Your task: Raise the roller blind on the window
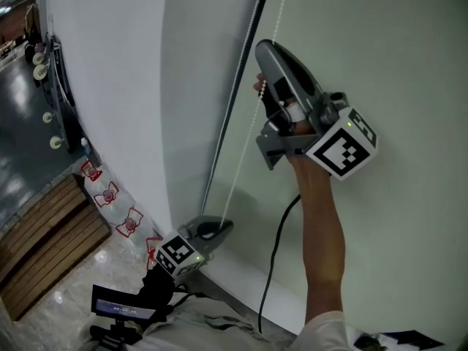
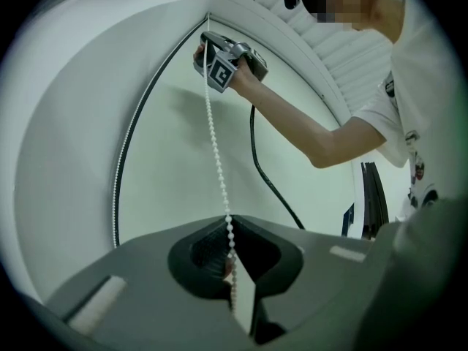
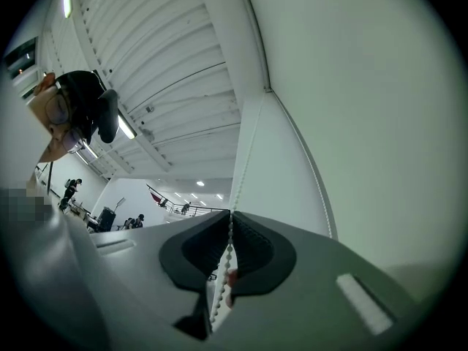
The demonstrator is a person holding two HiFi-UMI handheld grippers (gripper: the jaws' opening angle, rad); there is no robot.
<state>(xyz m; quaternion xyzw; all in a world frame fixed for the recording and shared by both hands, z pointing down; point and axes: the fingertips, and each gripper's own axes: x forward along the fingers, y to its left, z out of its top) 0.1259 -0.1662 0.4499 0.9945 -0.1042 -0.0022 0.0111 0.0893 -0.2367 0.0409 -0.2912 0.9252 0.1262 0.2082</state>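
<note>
White bead chain (image 2: 216,148) between both closed jaws.

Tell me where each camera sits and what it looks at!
Head view: high up, looking down at the chain, left gripper, right gripper and forearm.
Left gripper view: on that gripper, looking up the chain to the right gripper and forearm.
Right gripper view: on that gripper, looking up the chain toward the ceiling.
Shared: each gripper view shows its jaws shut on the chain.

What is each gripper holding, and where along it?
Both hold the bead chain, jaws shut on it: left gripper low down, right gripper higher up.
</note>
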